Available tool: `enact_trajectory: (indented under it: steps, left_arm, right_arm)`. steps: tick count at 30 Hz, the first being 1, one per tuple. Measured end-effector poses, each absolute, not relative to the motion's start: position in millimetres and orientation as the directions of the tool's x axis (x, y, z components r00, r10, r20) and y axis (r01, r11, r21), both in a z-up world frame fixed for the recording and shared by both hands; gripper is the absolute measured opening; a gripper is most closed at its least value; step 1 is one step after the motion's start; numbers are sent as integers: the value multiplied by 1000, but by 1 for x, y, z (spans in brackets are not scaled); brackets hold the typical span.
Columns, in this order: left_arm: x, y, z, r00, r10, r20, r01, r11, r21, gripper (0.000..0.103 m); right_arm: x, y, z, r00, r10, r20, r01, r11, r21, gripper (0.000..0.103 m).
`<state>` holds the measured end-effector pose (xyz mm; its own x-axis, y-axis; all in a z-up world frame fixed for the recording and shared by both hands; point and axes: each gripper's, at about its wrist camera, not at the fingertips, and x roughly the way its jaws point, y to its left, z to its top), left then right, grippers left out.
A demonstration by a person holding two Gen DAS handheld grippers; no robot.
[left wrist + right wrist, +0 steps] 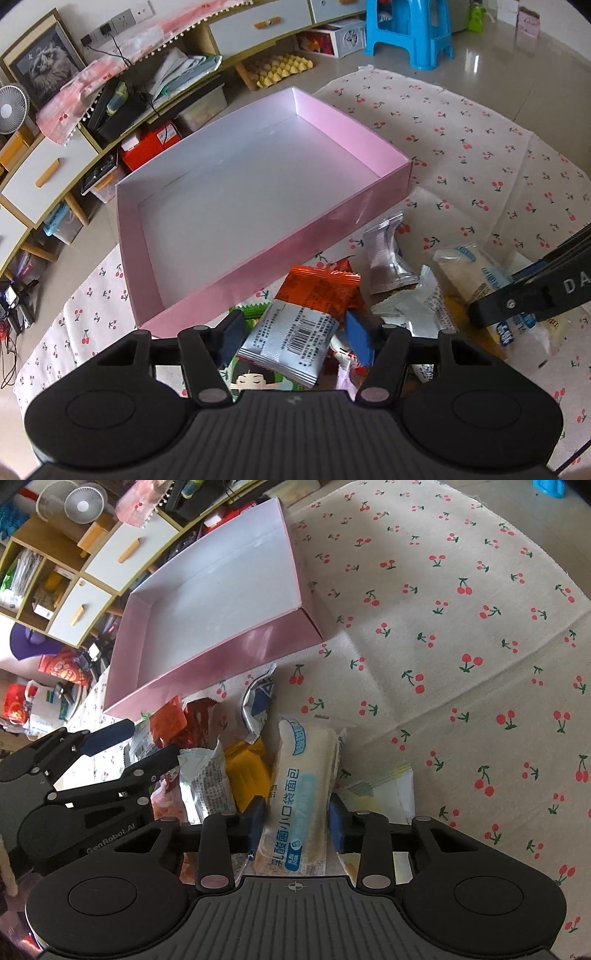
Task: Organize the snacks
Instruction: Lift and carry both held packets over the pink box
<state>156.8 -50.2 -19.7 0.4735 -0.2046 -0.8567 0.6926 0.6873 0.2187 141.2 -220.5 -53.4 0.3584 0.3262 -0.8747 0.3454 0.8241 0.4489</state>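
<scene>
Blue-padded fingers (335, 821) of the right gripper (297, 823) are pressed in on both sides of the white-and-blue bread packet (303, 786), clamped on it low in the snack pile. Over on the other side, the left gripper (295, 332) has its fingers (357, 334) hugging the orange-and-silver barcode packet (303, 325), one pad at each edge, a grip by the look of it, though the packet is not lifted clear of the heap.

Spread around them, the rest of the snacks lie loose on the cherry-print cloth (461, 635) covering the surface: a crinkled silver pouch (386, 254), a yellow packet (247, 771), red foil wrappers (184, 720), a green cartoon-face packet (255, 380) underneath.

Just beyond the pile sits the pink box (391, 147), open, and its white floor is completely bare. So nothing is sorted yet, as I read it. Two packets are in hand, everything else still waits outside the box.
</scene>
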Motion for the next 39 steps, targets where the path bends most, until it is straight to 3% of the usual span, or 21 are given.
enact_trajectory:
  steps: [3, 8, 13, 19, 39]
  left_arm:
    - [161, -51, -21, 469, -193, -862, 685, 696, 217, 63]
    - [163, -57, -22, 468, -183, -865, 678, 702, 218, 63]
    - [164, -60, -23, 458, -181, -870, 669, 715, 203, 49]
    - [163, -61, -21, 453, -169, -875, 648, 737, 193, 43]
    - [168, -32, 7, 502, -193, -843, 494, 864, 96, 40]
  right_arm:
    - [141, -223, -52, 363, 326, -873, 350, 821, 452, 32]
    - [141, -228, -49, 375, 324, -868, 356, 815, 458, 29]
    - [141, -235, -48, 384, 323, -865, 361, 810, 462, 27]
    - [140, -242, -44, 398, 317, -861, 358, 810, 464, 26]
    - [138, -259, -27, 488, 417, -767, 372, 695, 615, 26]
